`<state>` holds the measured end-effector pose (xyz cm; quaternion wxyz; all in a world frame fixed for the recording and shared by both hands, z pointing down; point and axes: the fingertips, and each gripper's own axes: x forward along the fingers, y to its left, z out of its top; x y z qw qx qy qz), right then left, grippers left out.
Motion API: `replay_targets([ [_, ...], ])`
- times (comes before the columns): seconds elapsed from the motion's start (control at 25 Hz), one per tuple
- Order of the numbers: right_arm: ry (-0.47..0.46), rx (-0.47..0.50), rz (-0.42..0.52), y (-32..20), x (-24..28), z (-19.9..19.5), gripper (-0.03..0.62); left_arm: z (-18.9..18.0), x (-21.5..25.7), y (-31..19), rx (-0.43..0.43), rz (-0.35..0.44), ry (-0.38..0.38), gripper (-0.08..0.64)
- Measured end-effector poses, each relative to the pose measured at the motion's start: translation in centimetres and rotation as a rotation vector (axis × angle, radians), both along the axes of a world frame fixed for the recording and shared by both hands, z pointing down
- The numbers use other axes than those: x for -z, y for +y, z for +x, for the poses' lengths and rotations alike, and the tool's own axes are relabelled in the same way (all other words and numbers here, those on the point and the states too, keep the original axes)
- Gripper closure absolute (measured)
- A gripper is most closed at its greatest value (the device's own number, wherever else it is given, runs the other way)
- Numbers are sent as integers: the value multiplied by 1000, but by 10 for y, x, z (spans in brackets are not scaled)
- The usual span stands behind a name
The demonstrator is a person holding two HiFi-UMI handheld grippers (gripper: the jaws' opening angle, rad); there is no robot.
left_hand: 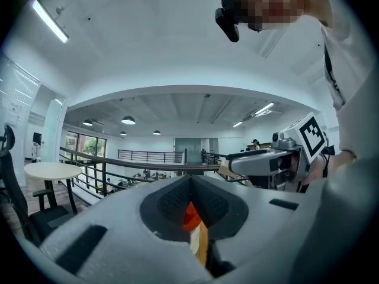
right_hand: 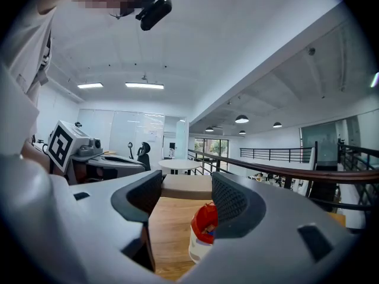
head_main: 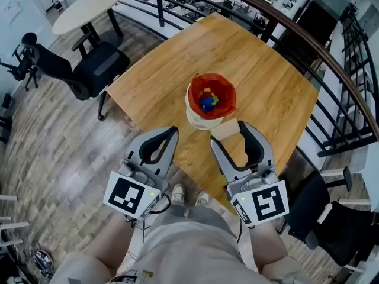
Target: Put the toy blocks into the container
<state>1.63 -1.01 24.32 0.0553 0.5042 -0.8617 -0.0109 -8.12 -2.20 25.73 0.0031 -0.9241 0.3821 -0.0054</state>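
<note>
A white container (head_main: 200,122) lined with a red bag (head_main: 224,86) stands on the wooden table (head_main: 260,81). Several colourful toy blocks (head_main: 207,100) lie inside it. Just in front of the container, my right gripper (head_main: 228,131) is shut on a tan block (head_main: 224,129). In the right gripper view the tan block (right_hand: 186,186) spans the fingertips, with the container (right_hand: 199,248) lower right beyond it. My left gripper (head_main: 173,130) hovers at the table's near edge, shut with nothing in it. In the left gripper view only a sliver of the red bag (left_hand: 189,216) shows below the meeting jaws.
A black office chair (head_main: 93,70) and a round white table (head_main: 89,7) stand to the left. A dark railing (head_main: 331,61) runs behind the table at the right, with another chair (head_main: 331,220) below it. The person's shoes (head_main: 177,193) are by the table's near corner.
</note>
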Motion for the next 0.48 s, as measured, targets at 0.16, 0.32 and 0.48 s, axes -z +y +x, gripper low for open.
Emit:
replay_targets([
  [0.16, 19, -8, 10, -17, 4, 2, 330, 3, -3, -11, 5, -12, 0, 548],
  [0.32, 36, -20, 5, -35, -1, 5, 330, 5, -11, -25, 9, -25, -5, 548],
  [0.48, 59, -27, -11, -54, -10, 4, 330, 3, -21, -39, 15, -45, -9, 548],
])
